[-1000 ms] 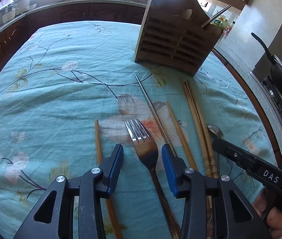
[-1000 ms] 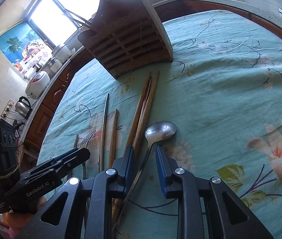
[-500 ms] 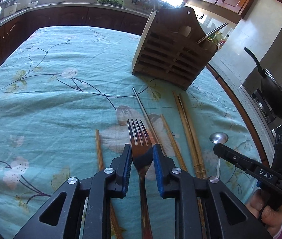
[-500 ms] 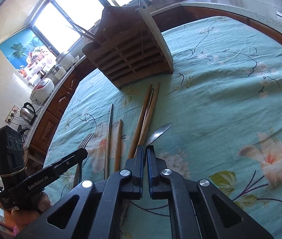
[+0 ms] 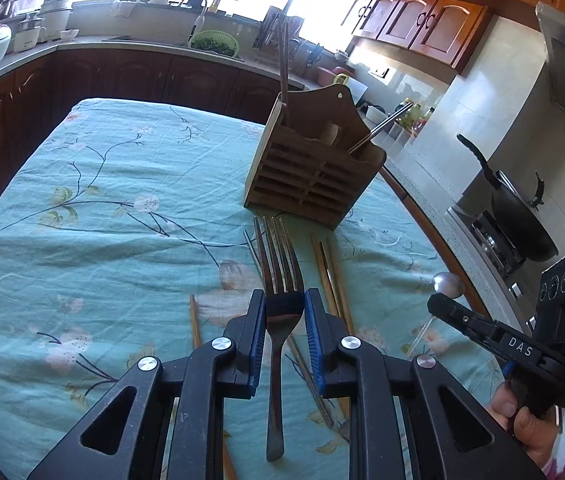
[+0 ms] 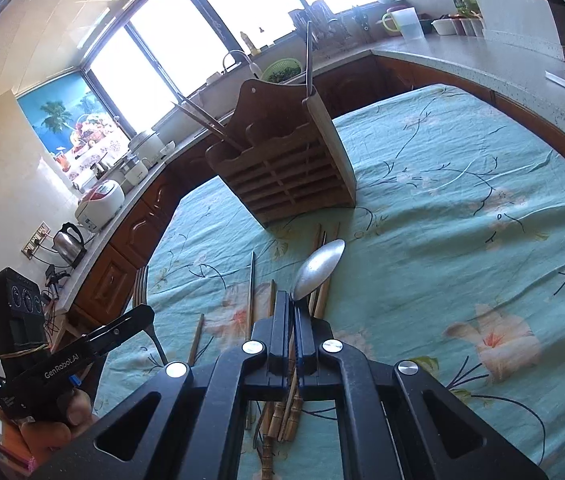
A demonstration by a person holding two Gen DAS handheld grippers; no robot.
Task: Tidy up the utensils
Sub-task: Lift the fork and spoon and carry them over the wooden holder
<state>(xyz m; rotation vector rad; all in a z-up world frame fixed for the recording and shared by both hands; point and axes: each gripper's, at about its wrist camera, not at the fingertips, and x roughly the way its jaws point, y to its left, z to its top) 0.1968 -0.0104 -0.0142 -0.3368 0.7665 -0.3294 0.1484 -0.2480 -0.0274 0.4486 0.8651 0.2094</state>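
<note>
Now the left tool is clamped on a metal fork, its blue pads pressing the fork's neck from both sides; the jaws have just been closing on it. The fork hangs lifted at the lower centre of the left wrist view, tines pointing up the frame toward the wooden utensil holder, handle end hanging free above the cloth. The right tool is shut tight on the neck of a metal spoon, whose bowl sticks out just past the fingertips at the centre of the right wrist view.

The holder stands upright on the bench, which is covered with a teal flowered cloth; it sits above centre in both views, with a few utensils already standing in it. Below it on the cloth lie several wooden chopsticks and a single metal chopstick, roughly parallel, pointing toward the holder. At the lower right of the left wrist view, a hand grips the other tool's handle.
</note>
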